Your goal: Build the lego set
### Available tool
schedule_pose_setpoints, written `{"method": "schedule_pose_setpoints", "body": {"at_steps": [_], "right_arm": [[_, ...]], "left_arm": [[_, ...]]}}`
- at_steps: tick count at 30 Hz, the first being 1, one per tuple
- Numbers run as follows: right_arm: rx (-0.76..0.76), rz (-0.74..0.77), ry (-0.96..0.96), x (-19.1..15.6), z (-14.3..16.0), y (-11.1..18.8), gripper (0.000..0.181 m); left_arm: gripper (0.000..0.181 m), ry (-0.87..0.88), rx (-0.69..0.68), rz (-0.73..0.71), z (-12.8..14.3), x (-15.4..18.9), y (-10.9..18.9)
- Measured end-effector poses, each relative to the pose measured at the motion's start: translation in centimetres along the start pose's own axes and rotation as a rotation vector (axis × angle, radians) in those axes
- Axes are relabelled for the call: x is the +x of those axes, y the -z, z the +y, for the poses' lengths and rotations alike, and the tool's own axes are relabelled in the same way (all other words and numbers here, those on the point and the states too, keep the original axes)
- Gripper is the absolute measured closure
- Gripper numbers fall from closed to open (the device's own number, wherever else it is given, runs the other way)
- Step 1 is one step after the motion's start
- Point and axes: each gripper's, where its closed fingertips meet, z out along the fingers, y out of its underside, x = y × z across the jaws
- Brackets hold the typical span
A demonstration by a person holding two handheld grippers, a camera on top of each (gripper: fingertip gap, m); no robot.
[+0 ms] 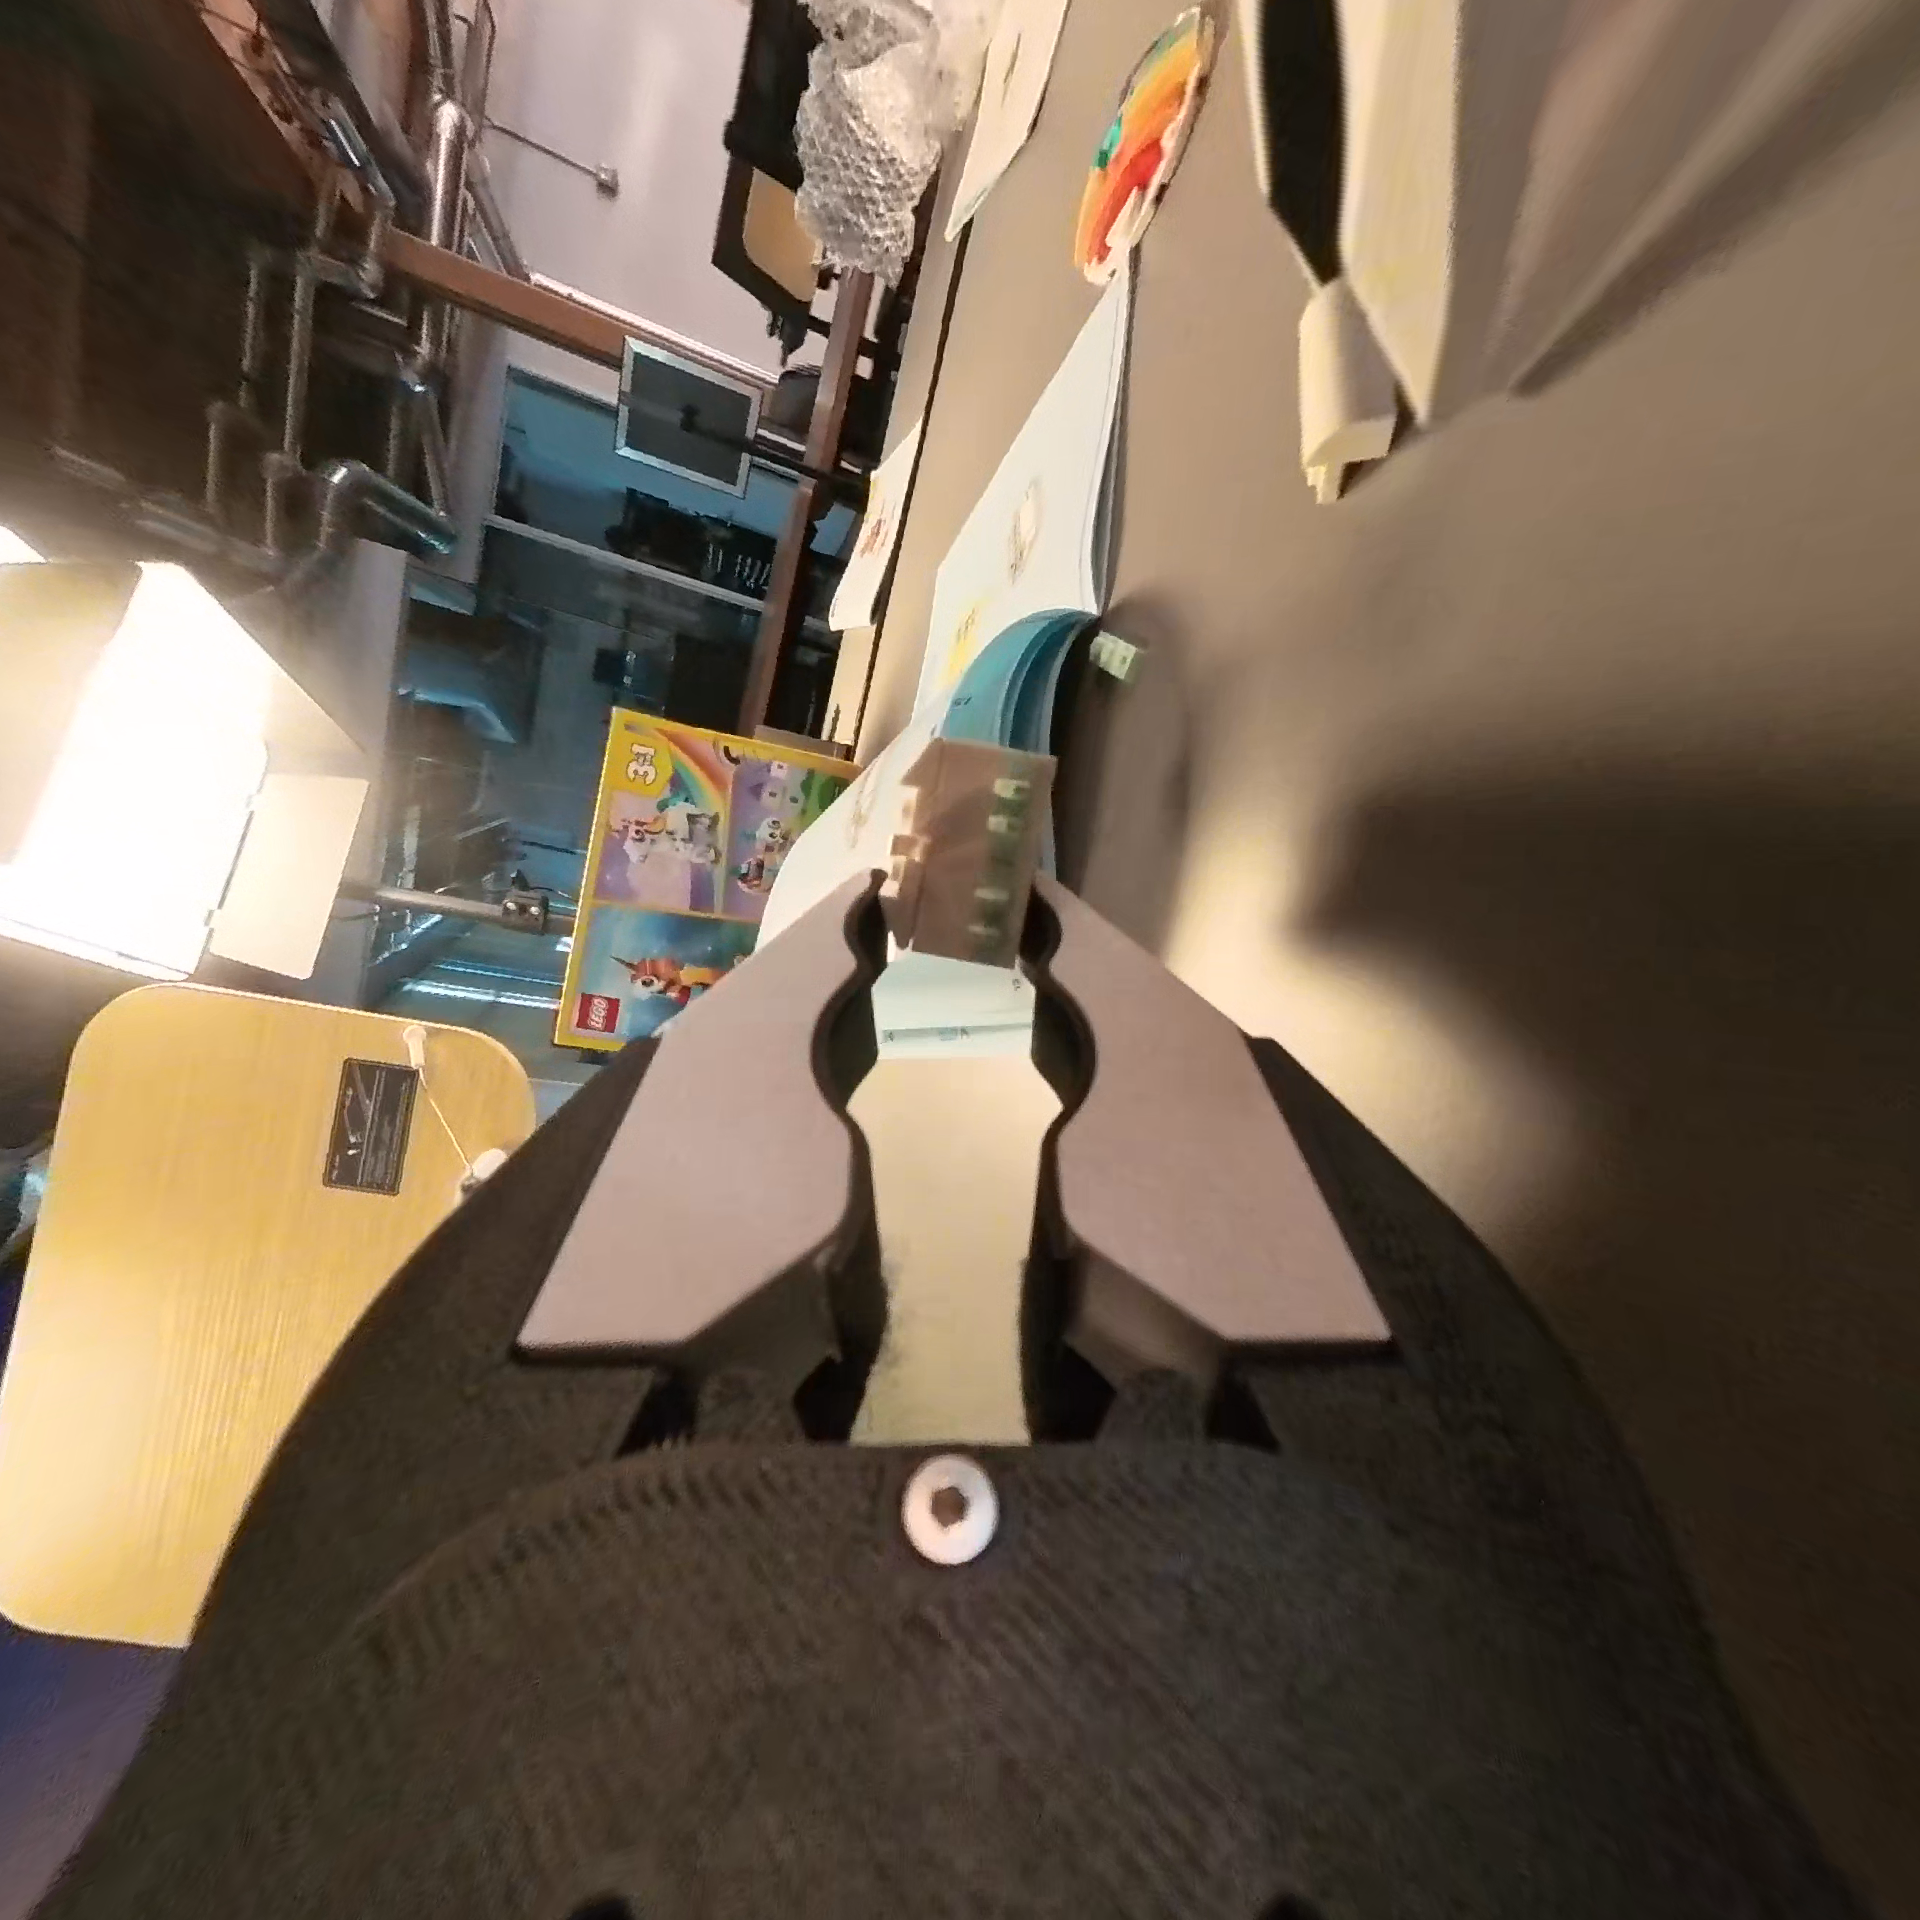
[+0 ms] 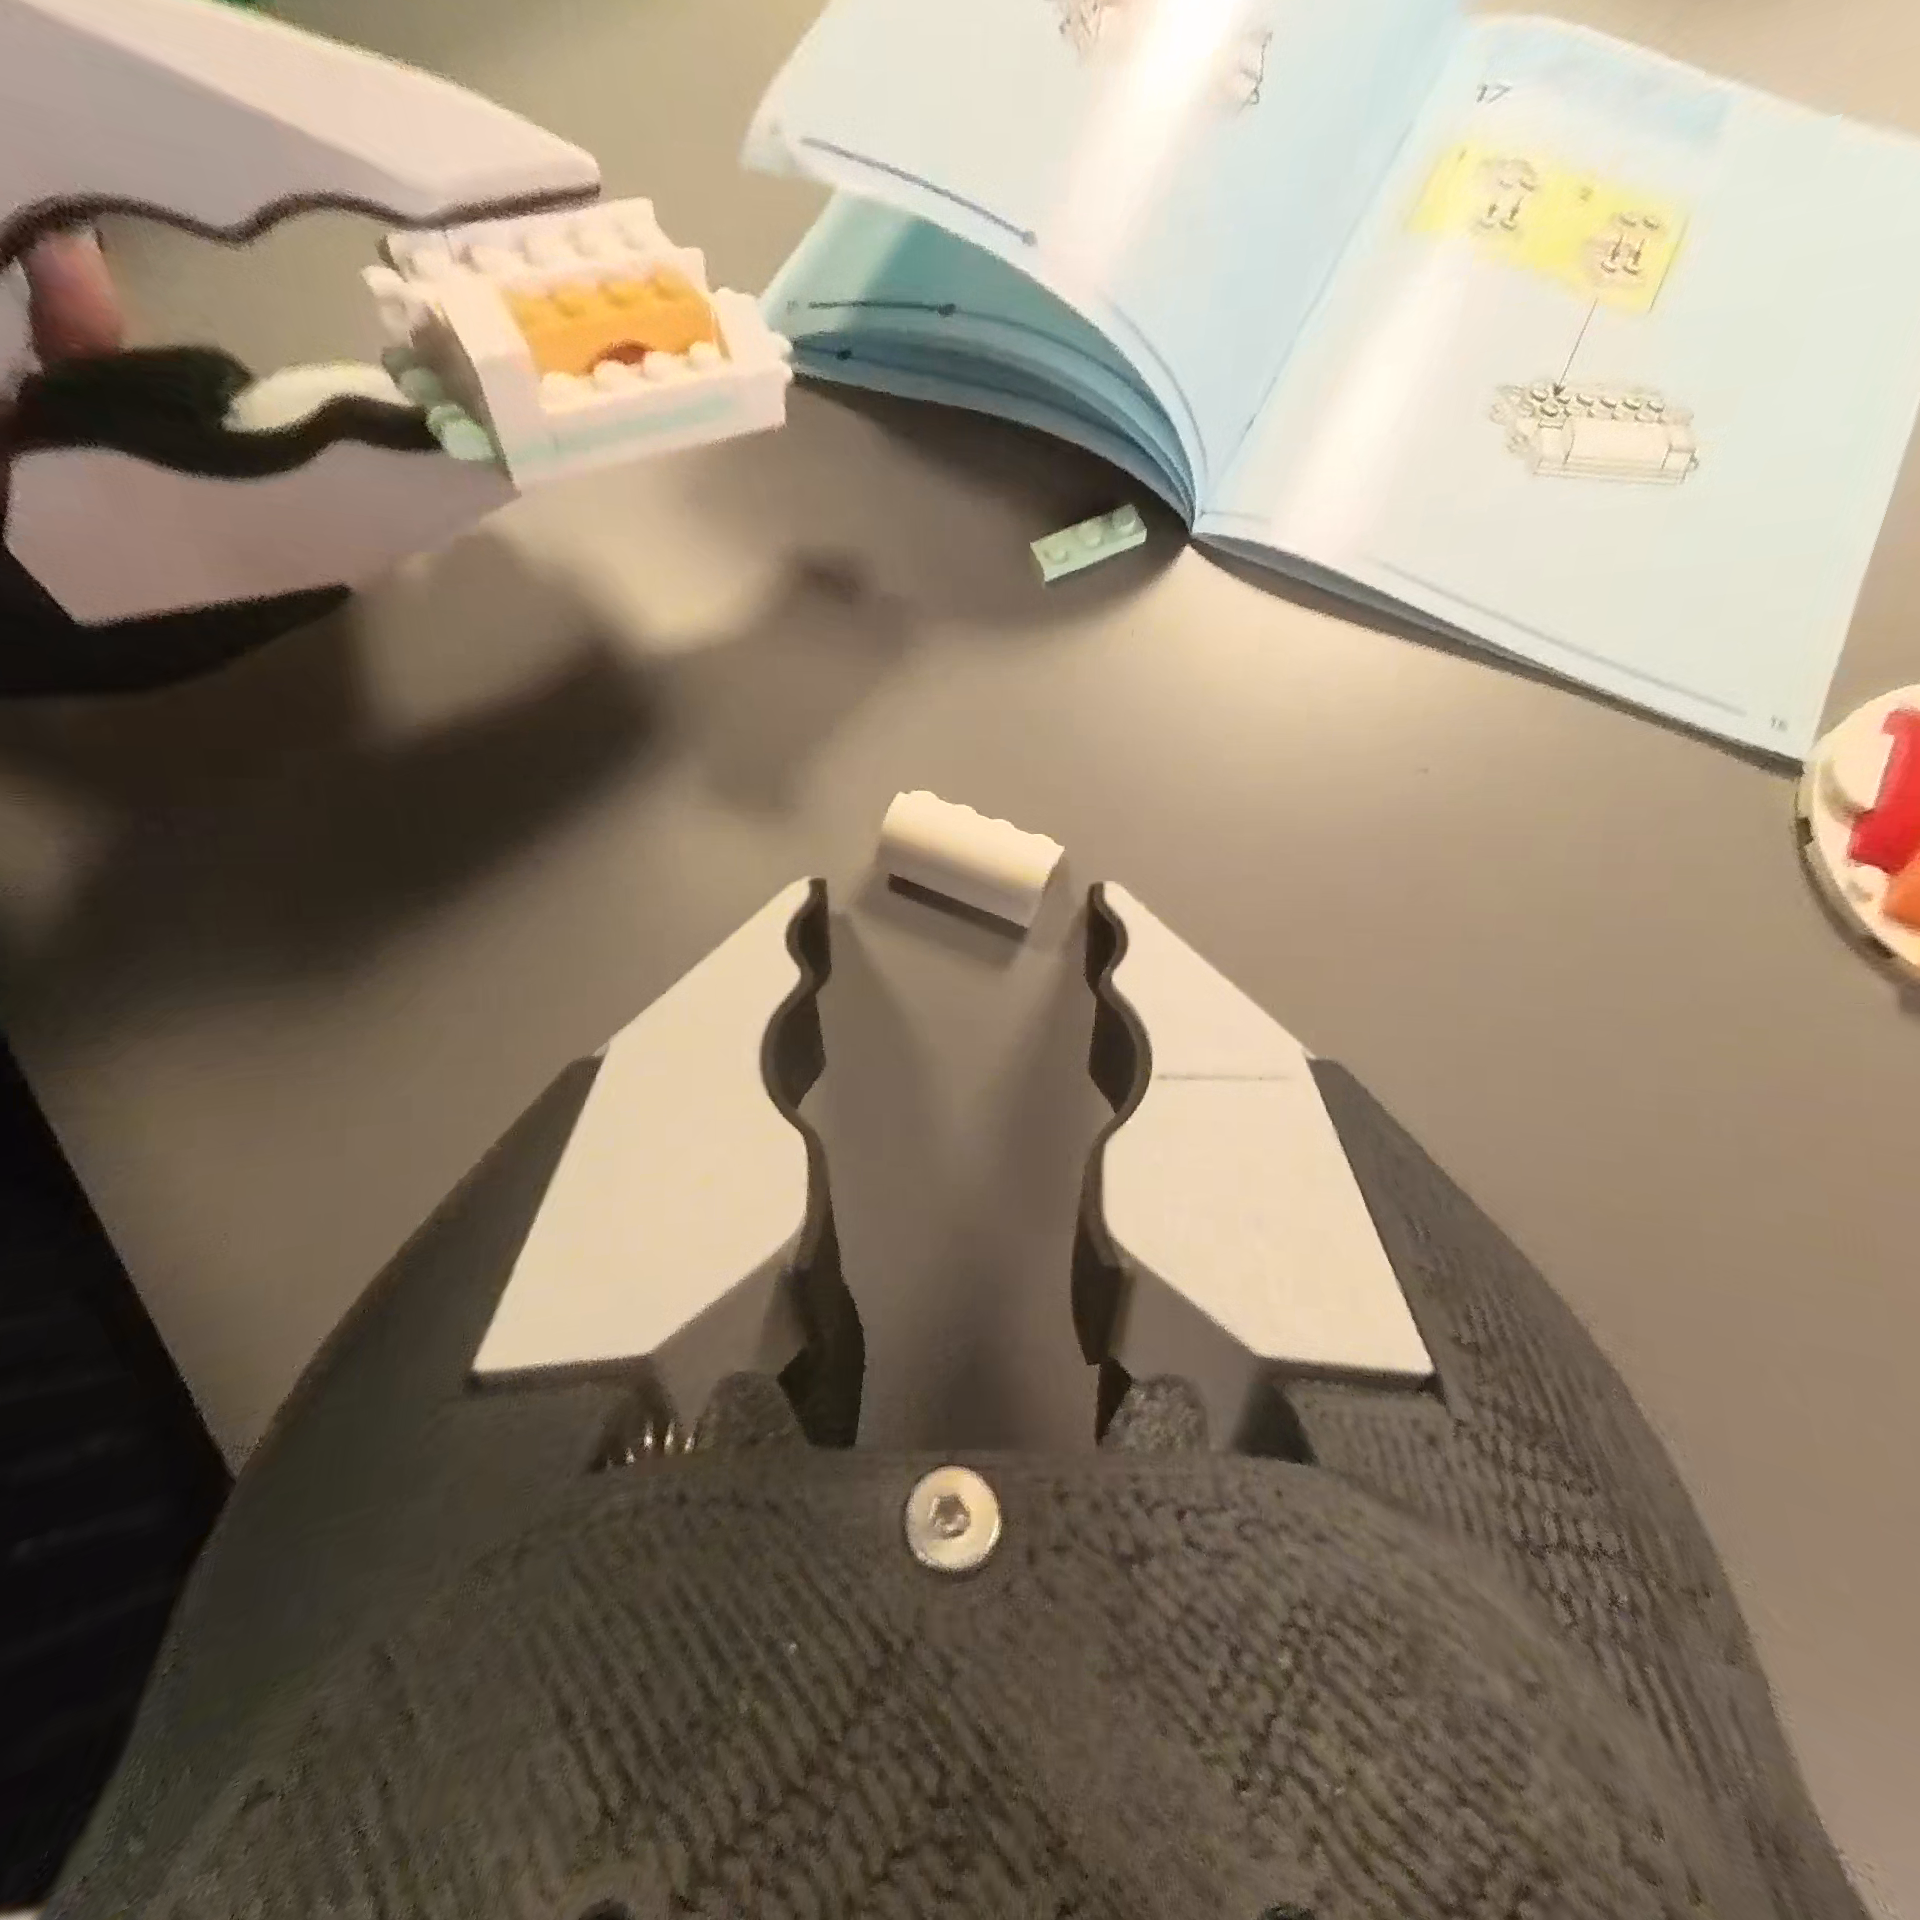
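My left gripper point(image 1: 961, 894) is shut on a small lego build point(image 1: 971, 852) and holds it above the grey table, rolled on its side. In the right wrist view that same gripper point(image 2: 457, 343) shows at the upper left, gripping the white build point(image 2: 592, 332) with orange bricks inside and pale green studs. My right gripper point(image 2: 956, 904) is open just above the table, its fingertips either side of a white curved brick point(image 2: 971, 868) lying just ahead. The same brick point(image 1: 1340, 400) shows at the top right of the left wrist view. A pale green plate point(image 2: 1091, 545) lies loose by the booklet.
An open light-blue instruction booklet point(image 2: 1403, 343) lies at the back right, also in the left wrist view point(image 1: 1029, 582). A round plate with red and orange pieces point(image 2: 1870, 831) sits at the right edge. The lego box point(image 1: 675, 883) stands beyond the table edge, beside a wooden chair point(image 1: 260, 1299). My hands' fingertips stand some 11 centimeters from each other. My right gripper's tips are some 8 centimeters from the pale green plate point(image 2: 1091, 545). Look for it in the left wrist view point(image 1: 1116, 640) too.
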Motion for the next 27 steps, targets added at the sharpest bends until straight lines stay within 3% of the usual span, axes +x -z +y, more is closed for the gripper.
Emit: {"method": "schedule_pose_setpoints", "body": {"at_steps": [1, 9, 12, 15, 18, 27], "right_arm": [[0.014, 0.0, -0.029, -0.2, -0.2, -0.1, 0.133], [0.035, 0.026, 0.019, 0.1, -1.2, -0.6, 0.148], [0.201, -0.095, 0.11, -1.6, -4.6, 0.8, 0.148], [0.382, -0.351, 0.122, -4.7, -8.1, 3.3, 0.148], [0.333, -0.463, 0.169, -5.9, -8.4, 3.4, 0.148], [0.228, -0.568, 0.217, -6.6, -8.3, 2.9, 0.148]], "left_arm": [[0.157, -0.009, 0.0, 0.003, 0.0, 0.1, 0.0], [0.157, -0.034, 0.019, 0.005, -0.5, 0.5, 0.0], [0.157, 0.0, 0.113, -0.003, -2.0, 0.2, 0.7], [0.157, 0.026, 0.184, -0.02, -3.1, -0.3, 1.4], [0.158, -0.005, 0.203, -0.04, -3.4, -0.4, 1.6], [0.158, -0.019, 0.231, -0.065, -3.9, -0.6, 2.0]]}}
